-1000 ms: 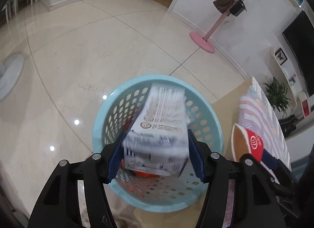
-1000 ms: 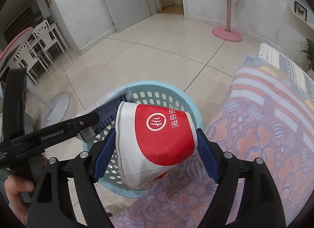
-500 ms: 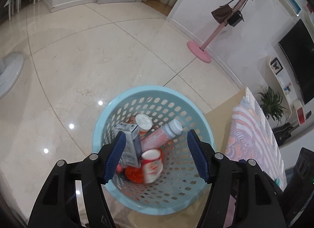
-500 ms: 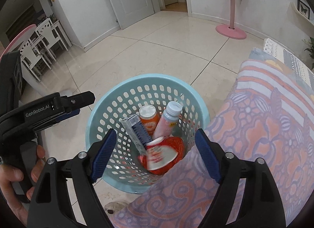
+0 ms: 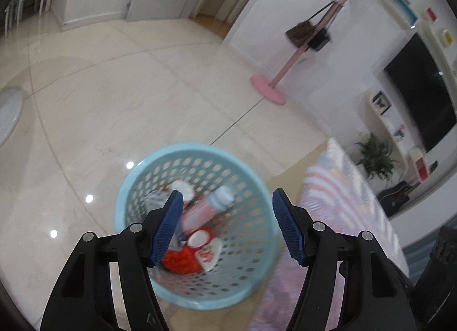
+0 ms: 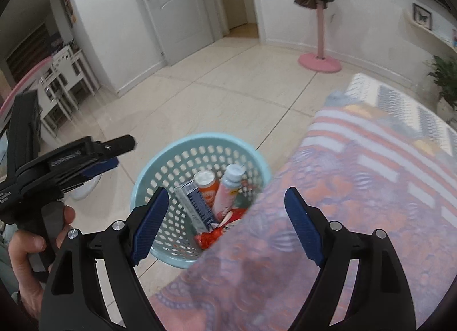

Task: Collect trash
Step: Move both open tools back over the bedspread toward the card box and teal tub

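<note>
Left wrist view looks down on a round pale-blue plastic basket (image 5: 258, 234) with perforated walls, standing on glossy cream floor tiles (image 5: 114, 97). The left gripper (image 5: 227, 224) hangs above it, its two blue ribbed fingers (image 5: 167, 229) spread wide apart with nothing between them. Inside the basket lie five pieces of trash, blurred here: one pink bottle with a white cap (image 5: 204, 211), one orange bottle with a white lid (image 5: 182, 188), one blue-and-white carton (image 5: 154, 198), one red-and-white paper cup (image 5: 207, 249) on its side, and one crumpled red wrapper (image 5: 180, 259) at the bottom.

Seen from the right wrist view, the right gripper (image 6: 225, 224) is also spread open and empty, over the edge of a bed covered by a patterned orange, lilac and white blanket (image 6: 357, 188). The basket (image 6: 160, 171) stands on the floor tight against that bed edge, which hides part of its rim. The carton (image 6: 194, 202) leans upright beside the orange bottle (image 6: 207, 187) and the pink bottle (image 6: 228, 191). A bare hand (image 6: 25, 248) grips the left gripper's handle at the left edge.

One pink coat stand (image 6: 320, 45) with two hanging bags, one white door (image 6: 171, 8) and one potted plant (image 5: 375, 155) line the white walls.
</note>
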A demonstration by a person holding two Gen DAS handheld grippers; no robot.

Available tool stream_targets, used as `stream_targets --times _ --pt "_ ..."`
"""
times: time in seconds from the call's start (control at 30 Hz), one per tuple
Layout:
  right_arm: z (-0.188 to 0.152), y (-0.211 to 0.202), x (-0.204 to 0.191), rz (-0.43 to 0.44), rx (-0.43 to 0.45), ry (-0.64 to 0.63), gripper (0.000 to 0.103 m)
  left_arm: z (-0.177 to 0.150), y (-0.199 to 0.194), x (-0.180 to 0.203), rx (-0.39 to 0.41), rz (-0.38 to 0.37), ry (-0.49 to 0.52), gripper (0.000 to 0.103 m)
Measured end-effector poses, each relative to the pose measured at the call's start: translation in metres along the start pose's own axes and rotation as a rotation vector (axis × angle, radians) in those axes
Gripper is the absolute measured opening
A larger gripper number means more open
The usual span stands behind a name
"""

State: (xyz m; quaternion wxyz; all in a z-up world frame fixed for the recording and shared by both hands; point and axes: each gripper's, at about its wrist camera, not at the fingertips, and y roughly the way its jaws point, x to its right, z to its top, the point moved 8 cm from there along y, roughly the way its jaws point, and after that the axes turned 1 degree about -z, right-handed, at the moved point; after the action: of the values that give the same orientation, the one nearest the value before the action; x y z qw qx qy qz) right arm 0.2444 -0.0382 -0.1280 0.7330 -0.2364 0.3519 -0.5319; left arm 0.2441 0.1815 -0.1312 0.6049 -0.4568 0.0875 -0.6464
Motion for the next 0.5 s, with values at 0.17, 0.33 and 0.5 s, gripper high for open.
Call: stream_targets --times 0.17,0.33,0.5 --pt "-0.006 -0.051 0.044 -0.073 0.059 0.055 0.079 0.005 -0.026 0.055 0.059 -0.083 0.073 0.064" --pt "-0.028 -0.108 0.11 -0.185 0.112 0.133 0.079 -0.01 -0.036 0.124 0.061 -0.159 0.197 0.067" --pt "-0.056 -0.163 0.186 -0.291 0.158 0.233 0.08 -0.04 -0.034 0.186 0.021 -0.231 0.299 0.069"
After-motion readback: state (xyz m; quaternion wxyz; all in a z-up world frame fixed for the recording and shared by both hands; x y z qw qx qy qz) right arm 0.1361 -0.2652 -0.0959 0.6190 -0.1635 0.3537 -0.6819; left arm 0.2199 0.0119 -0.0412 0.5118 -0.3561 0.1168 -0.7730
